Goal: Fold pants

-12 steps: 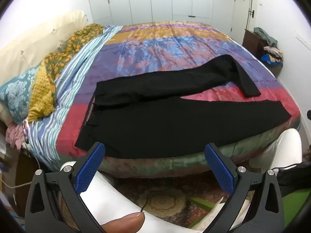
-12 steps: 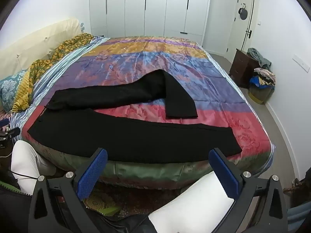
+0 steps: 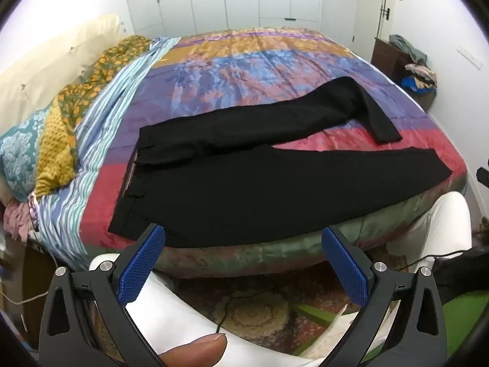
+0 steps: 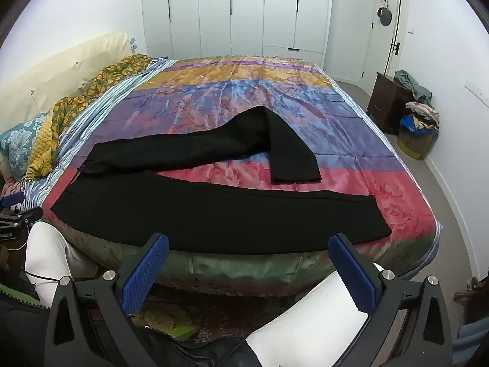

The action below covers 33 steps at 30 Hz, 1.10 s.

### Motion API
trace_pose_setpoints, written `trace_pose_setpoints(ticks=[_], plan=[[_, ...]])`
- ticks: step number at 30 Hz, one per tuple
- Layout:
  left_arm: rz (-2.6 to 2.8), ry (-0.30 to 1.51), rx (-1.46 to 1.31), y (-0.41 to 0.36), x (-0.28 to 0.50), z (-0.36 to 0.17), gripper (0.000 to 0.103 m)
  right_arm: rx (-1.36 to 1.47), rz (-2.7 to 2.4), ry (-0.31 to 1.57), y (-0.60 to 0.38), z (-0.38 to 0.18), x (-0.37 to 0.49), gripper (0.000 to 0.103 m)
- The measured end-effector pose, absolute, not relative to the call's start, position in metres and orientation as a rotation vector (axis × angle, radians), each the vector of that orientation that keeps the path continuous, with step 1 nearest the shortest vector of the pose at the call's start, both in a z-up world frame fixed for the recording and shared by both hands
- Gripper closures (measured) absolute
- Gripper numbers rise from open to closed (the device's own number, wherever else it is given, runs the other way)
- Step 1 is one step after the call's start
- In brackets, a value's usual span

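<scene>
One pair of black pants (image 3: pixel 244 183) lies spread on the bed (image 3: pixel 244 70), waistband toward the pillows on the left and legs reaching right. Its nearer leg (image 4: pixel 232 217) runs straight along the bed's front edge. Its farther leg (image 4: pixel 195 146) angles away across the cover, and the lower part is folded back toward the front edge, ending flat on the red band of the bedspread (image 4: pixel 397 192). A wedge of that red cover shows between the two legs.

Both grippers hover short of the mattress, over the patterned rug (image 3: pixel 253 305), touching no cloth. The left gripper (image 3: pixel 243 263) has its blue pads (image 3: pixel 140 269) spread wide with nothing between them, aimed at the waist end. The right gripper (image 4: pixel 247 272) is likewise spread wide and empty, facing the middle of the nearer leg.

White-trousered knees (image 4: pixel 311 315) of the person show beneath each tool. Yellow and teal pillows (image 3: pixel 39 143) crowd the left side; white wardrobes (image 4: pixel 232 12) line the far wall.
</scene>
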<state>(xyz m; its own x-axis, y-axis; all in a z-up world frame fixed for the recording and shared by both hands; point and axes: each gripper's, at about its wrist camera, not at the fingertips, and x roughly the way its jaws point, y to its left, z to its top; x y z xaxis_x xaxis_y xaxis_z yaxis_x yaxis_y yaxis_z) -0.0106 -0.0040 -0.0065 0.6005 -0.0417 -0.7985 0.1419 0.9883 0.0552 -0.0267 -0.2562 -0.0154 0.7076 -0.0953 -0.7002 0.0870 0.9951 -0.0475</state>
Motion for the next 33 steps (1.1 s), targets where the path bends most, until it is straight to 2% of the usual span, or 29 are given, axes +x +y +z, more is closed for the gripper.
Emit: trace_pose_setpoints(ticks=[33], plan=[[-0.103,0.924,0.086,0.000,-0.008,-0.006,0.001,-0.019,-0.088,0.807,-0.251,-0.022,-0.017,0.000]])
